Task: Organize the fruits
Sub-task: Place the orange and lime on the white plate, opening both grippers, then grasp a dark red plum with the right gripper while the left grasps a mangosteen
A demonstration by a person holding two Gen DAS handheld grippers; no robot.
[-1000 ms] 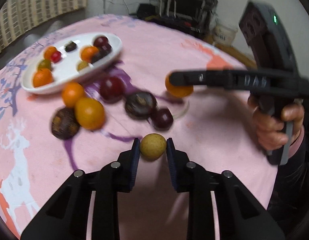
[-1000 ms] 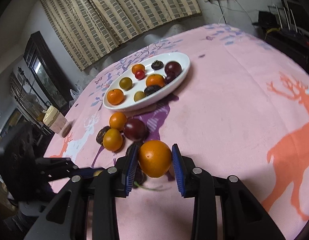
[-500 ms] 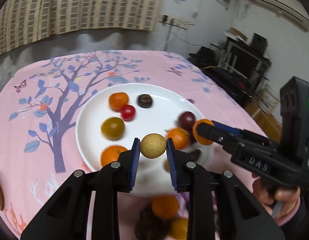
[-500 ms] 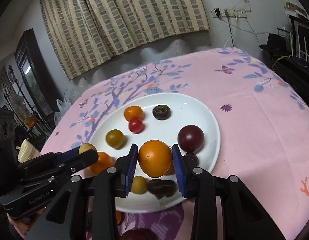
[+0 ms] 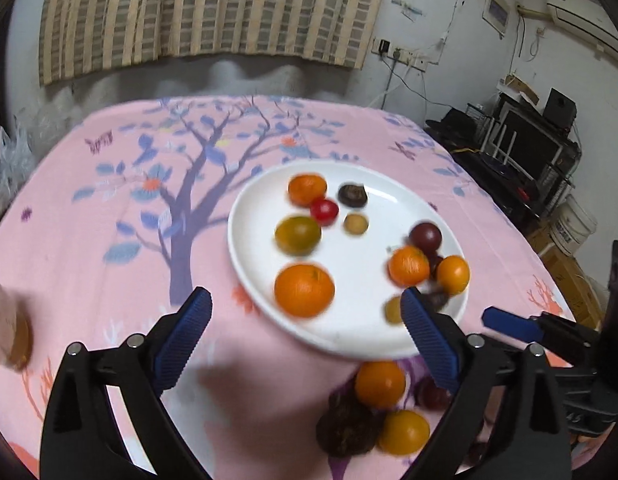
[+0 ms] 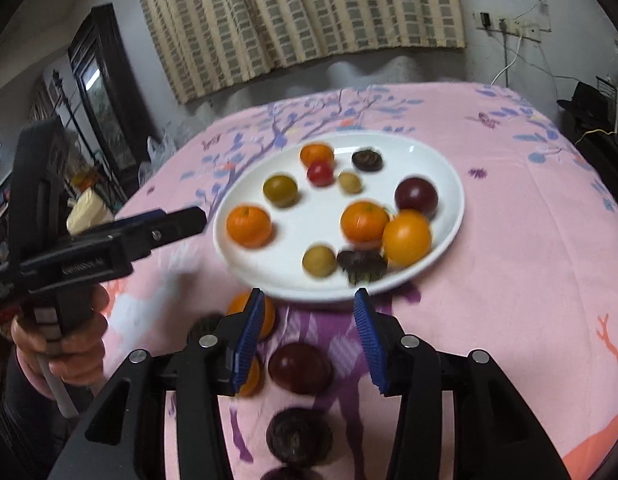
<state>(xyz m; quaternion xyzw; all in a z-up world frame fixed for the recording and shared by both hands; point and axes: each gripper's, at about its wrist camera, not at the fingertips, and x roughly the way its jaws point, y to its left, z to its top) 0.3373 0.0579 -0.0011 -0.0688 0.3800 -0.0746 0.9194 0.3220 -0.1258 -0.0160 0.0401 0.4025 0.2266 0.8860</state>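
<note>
Hovering over the near edge of the white plate (image 5: 393, 344), the left gripper (image 5: 305, 320) has its jaws spread wide w/ nothing between them; blue pads bare. Right gripper (image 6: 307, 320) likewise wide apart and empty, sitting just short of the plate's (image 6: 449, 184) near rim, above the pink tablecloth (image 6: 529, 280). On the plate, right wrist view: big orange (image 6: 407, 237) at the right side, touching a second orange (image 6: 364, 224), w/ a dark purple plum (image 6: 416, 197) just behind. Small tan fruit (image 6: 349, 182) lies near the middle-back, beside a red cherry tomato (image 6: 320, 173); small orange (image 6: 317, 154) and a dark wrinkled fruit (image 6: 367, 160) at the back. Greenish fruit (image 6: 280, 190) and another orange (image 6: 249, 226) on the left part; yellowish fruit (image 6: 319, 261) and a dark spiky-looking piece (image 6: 363, 266) near the front rim. Off the plate, on the cloth close to the right gripper: an orange (image 6: 265, 316) partly hidden by the left finger, a plum (image 6: 300, 368) between the fingers' bases, a dark wrinkled ball (image 6: 299, 434) nearer the camera. Left wrist view shows the same loose group below the plate: orange (image 5: 380, 384), yellow-orange one (image 5: 403, 432), dark ball (image 5: 349, 426). Some motion blur, so small detail is unclear. Striped curtain (image 5: 205, 12) hangs behind the table.
</note>
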